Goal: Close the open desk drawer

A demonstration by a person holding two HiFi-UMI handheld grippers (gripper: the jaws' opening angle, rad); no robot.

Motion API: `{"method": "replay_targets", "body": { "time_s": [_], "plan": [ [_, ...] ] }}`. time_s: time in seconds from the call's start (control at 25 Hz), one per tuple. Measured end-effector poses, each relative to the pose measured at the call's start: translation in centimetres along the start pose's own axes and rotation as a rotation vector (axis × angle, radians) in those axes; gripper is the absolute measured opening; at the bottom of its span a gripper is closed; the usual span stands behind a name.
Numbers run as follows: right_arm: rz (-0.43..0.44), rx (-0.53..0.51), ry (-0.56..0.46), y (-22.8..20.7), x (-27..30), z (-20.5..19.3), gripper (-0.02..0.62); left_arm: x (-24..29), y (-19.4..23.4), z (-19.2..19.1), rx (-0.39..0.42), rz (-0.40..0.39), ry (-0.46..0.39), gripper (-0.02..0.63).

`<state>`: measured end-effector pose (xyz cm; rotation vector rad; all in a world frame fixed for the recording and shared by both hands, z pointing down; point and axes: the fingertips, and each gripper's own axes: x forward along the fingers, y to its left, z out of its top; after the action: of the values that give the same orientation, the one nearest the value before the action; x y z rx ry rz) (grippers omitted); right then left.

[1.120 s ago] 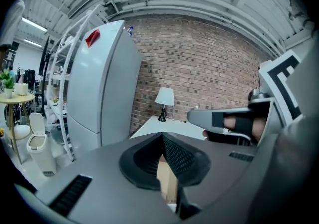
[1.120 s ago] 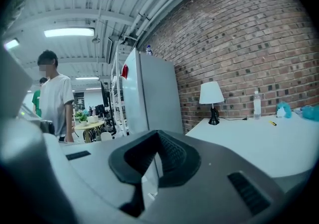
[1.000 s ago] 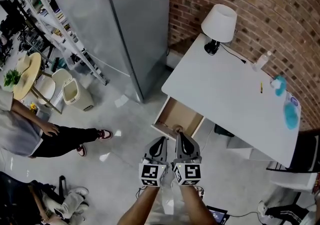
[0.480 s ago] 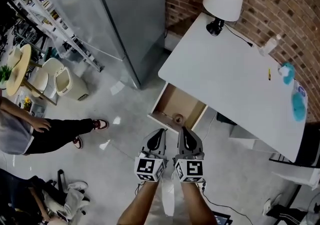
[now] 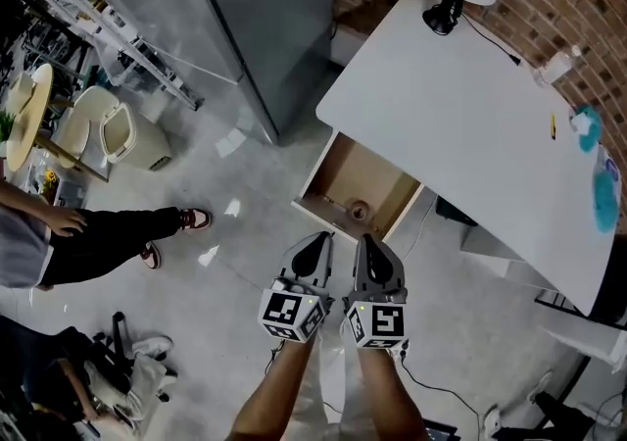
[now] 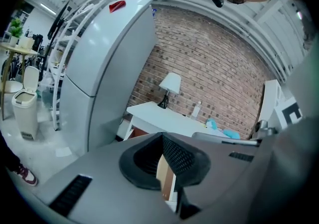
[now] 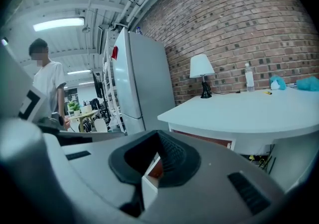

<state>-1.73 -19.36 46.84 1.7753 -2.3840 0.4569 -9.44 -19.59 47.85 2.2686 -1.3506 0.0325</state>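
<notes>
While drawer [image 5: 361,177] open, R gripper [image 5: 363,244] prob. closed

The head view looks steeply down from above the person's forearms, with the left gripper [image 5: 313,245] and right gripper [image 5: 370,247] close below it and the floor [image 5: 235,263] far beneath. Each gripper view rides low, close behind its own fingers [image 6: 180,156], facing roughly level toward the brick wall [image 7: 239,24] — the left one from further off. All three views share the white surface [image 7: 249,111], its lamp [image 7: 202,68] and the grey fridge [image 7: 142,78].
</notes>
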Motion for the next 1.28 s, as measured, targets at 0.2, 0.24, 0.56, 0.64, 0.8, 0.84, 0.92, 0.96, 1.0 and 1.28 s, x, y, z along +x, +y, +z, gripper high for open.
{"method": "replay_targets", "body": {
  "time_s": [0.2,0.24,0.56,0.64,0.8,0.84,0.92,0.96,1.0,1.28],
  "plan": [
    [0.001,-0.001,0.011,-0.1,0.3,-1.7,0.011,0.5,1.0,-1.4,-0.020,0.010,-0.002,0.006],
    [0.000,0.000,0.011,-0.2,0.3,-1.9,0.011,0.6,1.2,-1.7,-0.032,0.010,-0.002,0.006],
    [0.003,0.004,0.024,-0.7,0.7,-4.1,0.011,1.6,1.1,-3.7,-0.070,-0.043,-0.020,0.006],
    [0.001,0.007,0.029,-0.8,0.7,-4.5,0.011,1.9,1.1,-4.2,-0.100,-0.057,-0.022,0.006],
    [0.004,0.008,0.039,-0.9,0.5,-5.3,0.011,2.2,2.0,-5.6,-0.277,-0.095,-0.057,0.006],
    [0.004,0.007,0.040,-1.0,0.5,-5.5,0.011,2.2,2.5,-6.0,-0.329,-0.093,-0.077,0.006],
    [0.002,0.006,0.041,-1.2,0.5,-5.7,0.011,2.2,3.8,-6.9,-0.406,-0.077,-0.106,0.006],
    [-0.001,0.007,0.041,-1.3,0.5,-5.9,0.011,2.3,4.5,-7.6,-0.446,-0.071,-0.114,0.006],
    [-0.003,0.007,0.041,-1.3,0.4,-6.0,0.010,2.3,5.2,-8.3,-0.491,-0.070,-0.121,0.006],
    [-0.010,0.021,0.052,-1.6,0.4,-7.6,0.010,3.0,8.7,-13.5,-0.763,-0.076,-0.159,0.008]
  ]
}}
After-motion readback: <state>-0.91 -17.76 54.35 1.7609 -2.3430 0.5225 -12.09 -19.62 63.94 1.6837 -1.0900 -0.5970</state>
